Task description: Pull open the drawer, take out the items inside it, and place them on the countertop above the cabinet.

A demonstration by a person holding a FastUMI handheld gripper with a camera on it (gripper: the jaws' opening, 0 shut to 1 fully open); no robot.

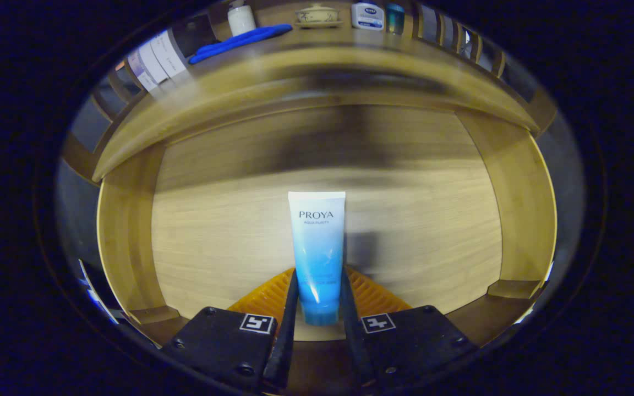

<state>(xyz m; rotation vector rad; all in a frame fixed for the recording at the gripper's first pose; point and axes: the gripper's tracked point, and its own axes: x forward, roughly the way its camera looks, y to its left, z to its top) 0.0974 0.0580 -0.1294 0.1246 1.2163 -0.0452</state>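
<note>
Tongs (318, 300) at lower centre, clamped on soft blue-white tube (317, 247) lettered PROYA, cap down between ribbed pads (264, 297). Beyond, open wooden drawer (124, 231), pale grain. Up top, countertop (317, 60) with blue cloth (240, 41), white bottle (241, 19), lidded ceramic bowl (317, 15).

**Open drawer, crowded bench**

The drawer (432, 220) lies open with bare floor on both sides of the tube (317, 247) and beyond it; its side walls and the cabinet's front edge hem the way. The gripper (318, 300) has its jaws closed against the tube. Above, the bench (317, 60) carries a blue cloth (240, 41), a white bottle (241, 19), a lidded bowl (317, 15) and a jar (367, 15) along its far edge; the near strip is free.
</note>
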